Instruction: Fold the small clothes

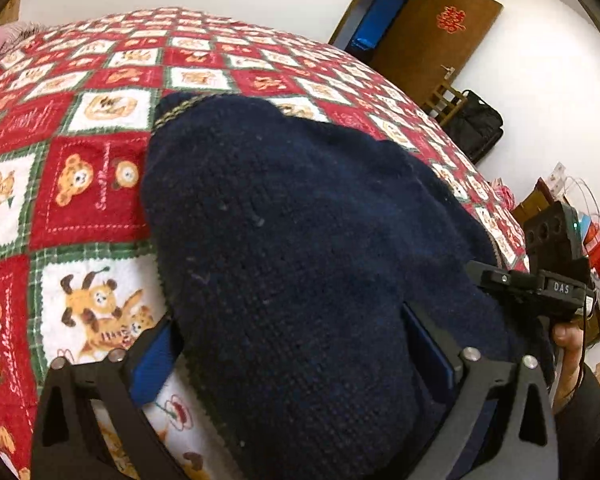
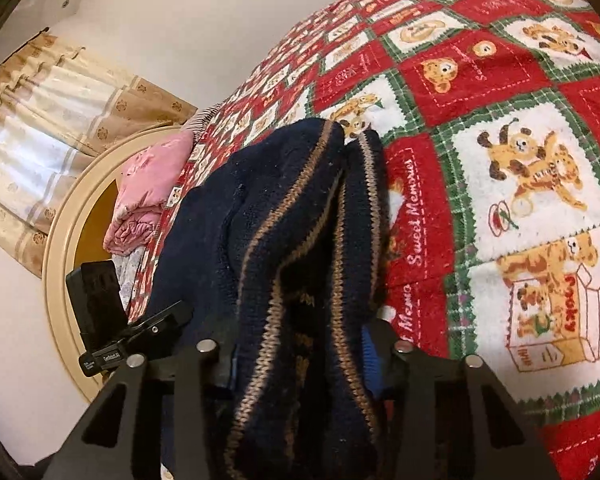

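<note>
Reading "Sweet Memories" on the blanket (image 2: 500, 80) beside the sweater (image 2: 300, 220).

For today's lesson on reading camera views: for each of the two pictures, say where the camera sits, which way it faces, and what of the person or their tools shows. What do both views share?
Left wrist: on the left gripper, facing down across the bed toward a brown door; its fingers straddle the navy knit garment; the right gripper and a hand show at right.
Right wrist: on the right gripper, facing along the bed toward a curtain and pink bedding; its fingers close around the garment's striped edge.
Shared: the garment and the red bear-print blanket.
</note>
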`<state>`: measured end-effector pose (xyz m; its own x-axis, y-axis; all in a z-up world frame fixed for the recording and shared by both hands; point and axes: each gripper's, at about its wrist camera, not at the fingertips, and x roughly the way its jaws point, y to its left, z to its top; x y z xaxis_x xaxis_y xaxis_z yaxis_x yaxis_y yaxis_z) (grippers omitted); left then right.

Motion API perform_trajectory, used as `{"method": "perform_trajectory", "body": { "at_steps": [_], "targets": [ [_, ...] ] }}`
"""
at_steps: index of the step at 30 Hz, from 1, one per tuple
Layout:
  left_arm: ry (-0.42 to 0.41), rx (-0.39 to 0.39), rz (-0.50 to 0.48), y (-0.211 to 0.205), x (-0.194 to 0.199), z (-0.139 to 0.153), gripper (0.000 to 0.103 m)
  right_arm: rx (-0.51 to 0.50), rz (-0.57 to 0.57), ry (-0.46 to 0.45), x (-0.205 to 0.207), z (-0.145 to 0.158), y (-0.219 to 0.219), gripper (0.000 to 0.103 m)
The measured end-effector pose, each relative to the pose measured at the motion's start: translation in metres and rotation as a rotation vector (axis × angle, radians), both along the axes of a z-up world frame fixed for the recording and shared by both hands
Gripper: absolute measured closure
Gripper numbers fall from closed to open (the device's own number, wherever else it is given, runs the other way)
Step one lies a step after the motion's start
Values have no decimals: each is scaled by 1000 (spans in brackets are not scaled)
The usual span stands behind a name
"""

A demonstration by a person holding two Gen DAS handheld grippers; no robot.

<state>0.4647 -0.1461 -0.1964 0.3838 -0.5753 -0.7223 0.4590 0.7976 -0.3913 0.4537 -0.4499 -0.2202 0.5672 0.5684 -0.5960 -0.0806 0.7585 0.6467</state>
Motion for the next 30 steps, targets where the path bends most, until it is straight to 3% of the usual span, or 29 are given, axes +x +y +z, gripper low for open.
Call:
{"method": "perform_trajectory", "body": {
  "at_steps": [4,8,9,12,24,30],
  "targets": [
    [-60,28,-7,-5,-7,6,15,-52,-17,-27,-3,4,8,64],
    [-104,43,-15,-7,-12,13,36,-150,-33,-67,-7,16,24,71],
    [-127,60,-16,-10,-15,17,45,-160,-43,-72,-9,20,27,72],
    [-182,108,-5,-19,-23,27,56,-155,-70,-79,-10,23,29,74],
    [-264,87,46,4,-69,81,61,-122,-31,-171,-39,63,63,75],
    [-278,46,94,42,-102,104,61,-89,32,-205,-63,79,98,75]
  ]
}}
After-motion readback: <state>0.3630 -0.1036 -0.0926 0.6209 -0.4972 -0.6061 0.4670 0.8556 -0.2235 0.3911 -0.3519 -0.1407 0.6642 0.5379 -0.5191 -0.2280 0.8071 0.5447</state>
